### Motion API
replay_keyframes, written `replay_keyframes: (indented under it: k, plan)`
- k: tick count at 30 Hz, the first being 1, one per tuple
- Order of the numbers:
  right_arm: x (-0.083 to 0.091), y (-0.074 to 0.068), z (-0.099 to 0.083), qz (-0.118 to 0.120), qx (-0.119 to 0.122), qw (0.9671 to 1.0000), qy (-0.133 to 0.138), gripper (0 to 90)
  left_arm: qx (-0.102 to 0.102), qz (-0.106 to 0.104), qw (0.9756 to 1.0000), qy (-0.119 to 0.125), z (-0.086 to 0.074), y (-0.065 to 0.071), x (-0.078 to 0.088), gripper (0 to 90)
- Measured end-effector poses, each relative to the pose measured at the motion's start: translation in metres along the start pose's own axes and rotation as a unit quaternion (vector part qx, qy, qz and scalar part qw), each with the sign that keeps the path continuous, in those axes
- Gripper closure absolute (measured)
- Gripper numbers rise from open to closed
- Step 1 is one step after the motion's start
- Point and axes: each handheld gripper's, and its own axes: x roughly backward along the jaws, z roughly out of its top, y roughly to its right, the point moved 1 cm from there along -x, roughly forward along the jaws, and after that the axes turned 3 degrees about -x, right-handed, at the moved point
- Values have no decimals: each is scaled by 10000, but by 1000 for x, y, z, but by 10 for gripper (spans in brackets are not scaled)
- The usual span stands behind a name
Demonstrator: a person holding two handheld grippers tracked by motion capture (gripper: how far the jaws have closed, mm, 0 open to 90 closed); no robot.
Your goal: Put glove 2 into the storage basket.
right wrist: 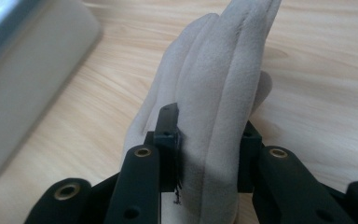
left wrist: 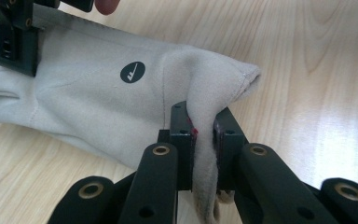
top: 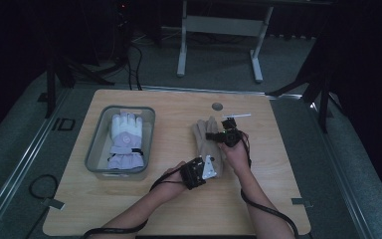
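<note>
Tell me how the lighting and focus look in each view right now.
High view: dim, with dark surroundings; the table is lit and both gloves are readable. Left gripper view: bright, sharp on the beige glove, glare on the wood at right. Right gripper view: glove sharp near the right tool, grey bin blurred.

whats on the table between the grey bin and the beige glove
Bare wooden table in the high view, between the grey plastic bin holding a lilac-and-white glove and the beige suede glove.

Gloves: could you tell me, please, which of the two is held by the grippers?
The beige glove on the bare table, clamped by both the left gripper and right gripper; the white-and-lilac glove lies untouched in the grey bin.
</note>
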Motion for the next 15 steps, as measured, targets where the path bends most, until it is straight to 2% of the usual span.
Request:
replay_keyframes:
  k: [4,5,6,7,8,9,13,15]
  plan:
    - [7,-13,8,131,126,9998,35,701,-3,56,10000,19,2,-1,11,821]
    - [9,-18,11,156,164,9997,67,701,-46,150,9999,38,2,-1,19,821]
    - [10,-21,13,169,195,9996,77,701,-46,150,9999,38,2,-1,19,821]
    - [12,-26,16,172,259,9995,74,701,-4,176,9998,50,3,-3,28,821]
    - [12,-26,16,172,259,9995,74,701,-4,176,9998,50,3,-3,28,821]
    - [14,-34,20,194,322,9992,96,700,-40,220,9997,31,3,-5,34,821]
    - [16,-48,29,291,357,9989,132,701,30,284,9996,8,1,-11,49,822]
    - [16,-51,30,318,350,9988,137,701,64,313,9995,6,1,-12,53,821]
